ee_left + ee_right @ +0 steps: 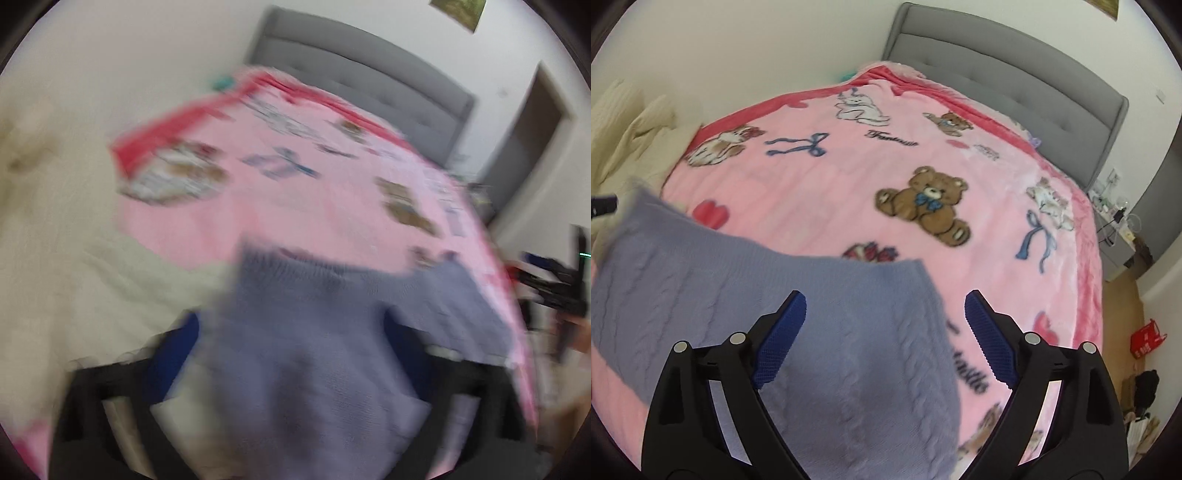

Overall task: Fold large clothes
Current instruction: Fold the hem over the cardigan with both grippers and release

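A lavender cable-knit sweater (849,365) lies on a pink blanket with bears and cats (849,192) covering the bed. My right gripper (884,314) is open and empty, its blue-padded fingers (783,332) spread above the sweater's right part. In the blurred left wrist view the sweater (314,350) fills the space between the fingers of my left gripper (291,332). The blue pads (170,354) show on both sides, wide apart, with cloth bunched over them. I cannot tell if the left gripper grips the cloth.
A grey padded headboard (1015,74) stands at the far end of the bed. Cream bedding (624,125) is piled at the left. A nightstand with small items (1115,221) and wooden floor with a red object (1147,338) are at the right.
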